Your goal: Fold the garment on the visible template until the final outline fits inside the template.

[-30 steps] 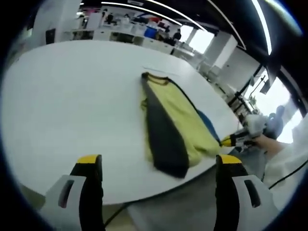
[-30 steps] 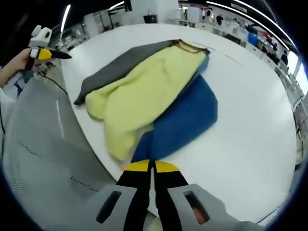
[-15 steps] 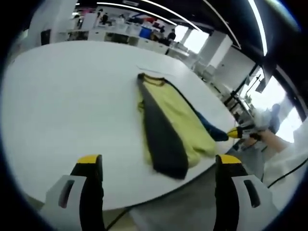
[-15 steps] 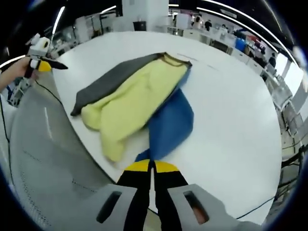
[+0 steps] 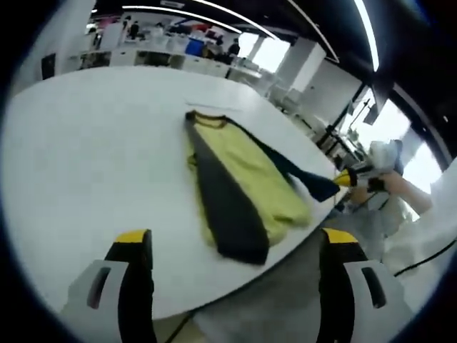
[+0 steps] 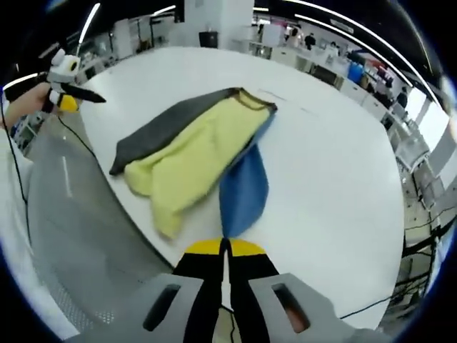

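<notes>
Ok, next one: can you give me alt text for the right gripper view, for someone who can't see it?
The right gripper, jaws closed, pinches the tip of the blue panel of a yellow, grey and blue garment spread on a white table. The left gripper, held in a hand, appears at the upper left, off the table's edge.
</notes>
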